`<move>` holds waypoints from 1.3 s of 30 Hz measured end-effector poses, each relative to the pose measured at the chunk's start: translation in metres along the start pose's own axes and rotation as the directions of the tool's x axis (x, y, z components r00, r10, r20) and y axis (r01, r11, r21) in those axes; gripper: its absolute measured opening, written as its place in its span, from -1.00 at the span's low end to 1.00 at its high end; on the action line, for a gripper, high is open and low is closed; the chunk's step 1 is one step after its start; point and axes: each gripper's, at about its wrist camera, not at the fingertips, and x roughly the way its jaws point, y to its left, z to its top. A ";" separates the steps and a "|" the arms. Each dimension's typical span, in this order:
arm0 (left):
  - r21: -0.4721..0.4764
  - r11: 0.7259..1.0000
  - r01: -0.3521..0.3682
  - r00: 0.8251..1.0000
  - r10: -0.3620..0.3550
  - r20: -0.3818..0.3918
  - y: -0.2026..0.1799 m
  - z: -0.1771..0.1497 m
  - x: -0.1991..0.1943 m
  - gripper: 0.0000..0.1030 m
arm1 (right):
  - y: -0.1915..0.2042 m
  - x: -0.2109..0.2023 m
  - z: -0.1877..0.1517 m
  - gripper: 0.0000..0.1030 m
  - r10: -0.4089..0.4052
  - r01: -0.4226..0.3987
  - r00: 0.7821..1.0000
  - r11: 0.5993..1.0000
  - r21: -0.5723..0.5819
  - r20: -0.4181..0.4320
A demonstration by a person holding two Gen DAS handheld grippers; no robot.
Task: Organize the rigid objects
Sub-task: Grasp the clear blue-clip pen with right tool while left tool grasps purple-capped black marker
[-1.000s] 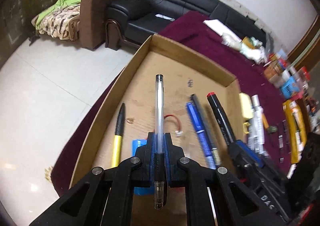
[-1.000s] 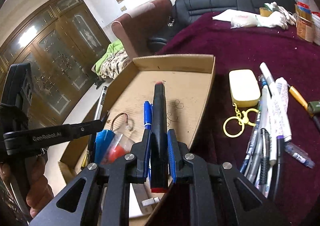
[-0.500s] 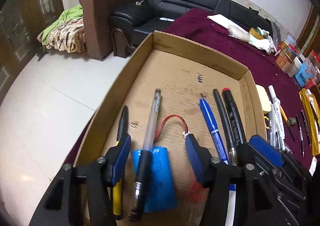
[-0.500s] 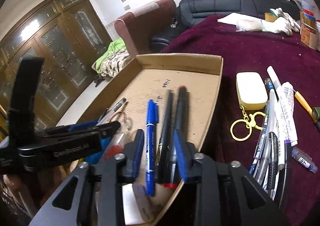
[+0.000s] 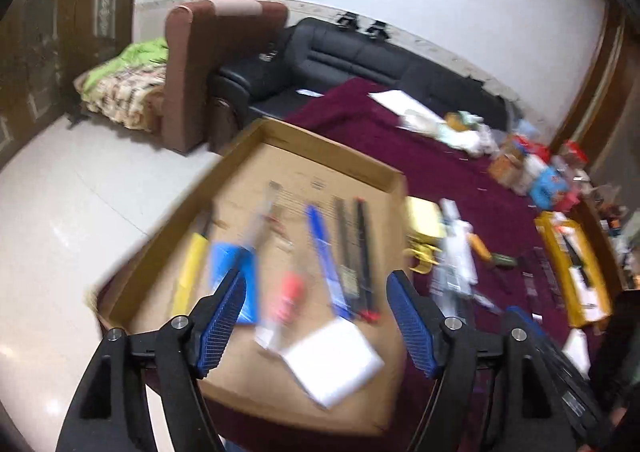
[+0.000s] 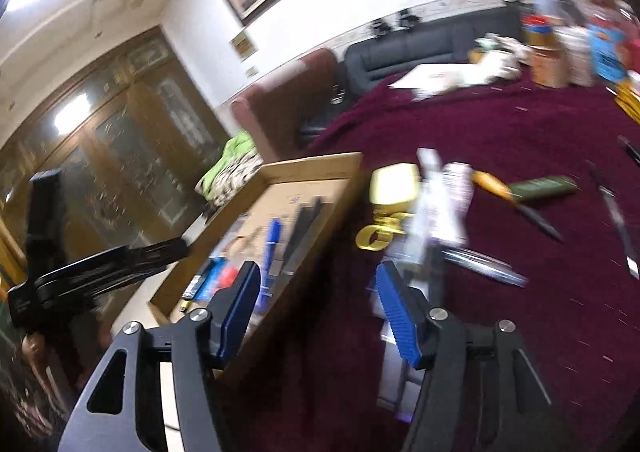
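Several pens (image 5: 320, 248) already lie in the cardboard tray (image 5: 320, 147) at frame centre; a pile of pens (image 6: 436, 207) waits on the desk right of it. Both tools, left (image 5: 316, 316) and right (image 6: 316, 312), are opening, nothing between them.

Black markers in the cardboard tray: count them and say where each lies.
2. The plain black marker lies just right of the blue pen; the red-ended black marker lies beside it, nearest the tray right wall. Motion blur may hide others.
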 end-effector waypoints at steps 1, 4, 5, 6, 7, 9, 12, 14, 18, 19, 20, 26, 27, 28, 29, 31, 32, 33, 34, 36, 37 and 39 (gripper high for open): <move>0.012 0.999 0.030 1.000 -0.030 -0.008 -0.011 -0.006 -0.004 0.48 | -0.014 -0.006 -0.002 0.20 -0.020 0.020 1.000 1.000 0.022 -0.001; 0.073 0.995 0.068 0.997 -0.066 -0.033 -0.043 -0.022 -0.008 0.48 | -0.050 -0.019 -0.009 0.21 -0.076 0.077 0.997 0.993 0.092 -0.010; 0.094 0.992 0.080 0.996 -0.076 -0.047 -0.053 -0.027 -0.008 0.48 | -0.062 -0.022 -0.014 0.21 -0.088 0.089 0.996 0.988 0.123 -0.016; 0.115 0.989 0.094 0.994 -0.087 -0.062 -0.063 -0.033 -0.009 0.48 | -0.070 -0.024 -0.017 0.20 -0.089 0.090 0.996 0.986 0.139 -0.014; 0.131 0.986 0.104 0.993 -0.095 -0.074 -0.072 -0.037 -0.008 0.48 | -0.073 -0.025 -0.019 0.20 -0.091 0.092 0.996 0.985 0.145 -0.012; 0.153 0.981 0.121 0.990 -0.107 -0.097 -0.085 -0.045 -0.008 0.48 | -0.081 -0.030 -0.022 0.20 -0.079 0.078 0.997 0.980 0.182 -0.001; 0.176 0.975 0.138 0.985 -0.117 -0.127 -0.095 -0.055 -0.009 0.48 | -0.077 -0.031 -0.025 0.20 -0.108 0.106 0.994 0.981 0.160 0.003; 0.183 0.974 0.137 0.984 -0.112 -0.137 -0.095 -0.060 -0.008 0.48 | -0.078 -0.027 -0.025 0.20 -0.096 0.099 0.995 0.981 0.170 -0.023; 0.168 0.976 0.140 0.979 -0.111 -0.172 -0.088 -0.063 0.003 0.48 | -0.081 -0.023 -0.025 0.04 -0.109 0.116 0.993 0.976 0.185 -0.051; 0.159 0.976 0.148 0.977 -0.119 -0.179 -0.085 -0.064 0.005 0.48 | -0.081 -0.021 -0.025 -0.06 -0.113 0.123 0.992 0.975 0.183 -0.063; 0.151 0.977 0.153 0.975 -0.125 -0.183 -0.083 -0.064 0.006 0.48 | -0.081 -0.020 -0.026 -0.19 -0.115 0.126 0.991 0.975 0.181 -0.071; 0.150 0.976 0.160 0.971 -0.128 -0.203 -0.076 -0.071 0.015 0.48 | -0.071 -0.005 -0.015 -0.14 -0.145 0.157 0.982 0.983 0.097 -0.122; 0.147 0.976 0.162 0.969 -0.129 -0.211 -0.075 -0.072 0.018 0.48 | -0.070 0.000 -0.011 -0.14 -0.159 0.170 0.978 0.983 0.072 -0.132; 0.143 0.976 0.165 0.966 -0.131 -0.222 -0.074 -0.072 0.022 0.48 | -0.069 0.007 -0.005 -0.14 -0.192 0.200 0.971 0.979 0.040 -0.142; 0.138 0.976 0.170 0.964 -0.136 -0.230 -0.073 -0.072 0.024 0.48 | -0.069 0.014 0.001 -0.14 -0.219 0.223 0.964 0.975 0.012 -0.150; 0.146 0.973 0.180 0.964 -0.146 -0.221 -0.073 -0.071 0.022 0.48 | -0.074 0.026 0.013 -0.14 -0.235 0.235 0.957 0.972 -0.021 -0.171; 0.152 0.972 0.180 0.965 -0.145 -0.220 -0.073 -0.070 0.021 0.48 | -0.076 0.031 0.016 -0.14 -0.239 0.238 0.954 0.971 -0.028 -0.179; 0.151 0.972 0.182 0.965 -0.147 -0.219 -0.073 -0.068 0.021 0.48 | -0.077 0.035 0.020 -0.14 -0.246 0.243 0.951 0.969 -0.036 -0.185; 0.146 0.971 0.189 0.963 -0.155 -0.219 -0.072 -0.067 0.020 0.48 | -0.078 0.041 0.024 -0.14 -0.253 0.247 0.948 0.968 -0.053 -0.191; 0.142 0.969 0.201 0.961 -0.167 -0.219 -0.072 -0.064 0.018 0.48 | -0.077 0.050 0.027 -0.14 -0.250 0.236 0.945 0.968 -0.089 -0.212; 0.140 0.968 0.206 0.960 -0.173 -0.219 -0.072 -0.063 0.018 0.48 | -0.076 0.054 0.026 -0.14 -0.246 0.230 0.944 0.968 -0.100 -0.221; 0.140 0.967 0.212 0.959 -0.178 -0.220 -0.072 -0.061 0.018 0.48 | -0.071 0.059 0.022 -0.15 -0.254 0.223 0.940 0.963 -0.151 -0.228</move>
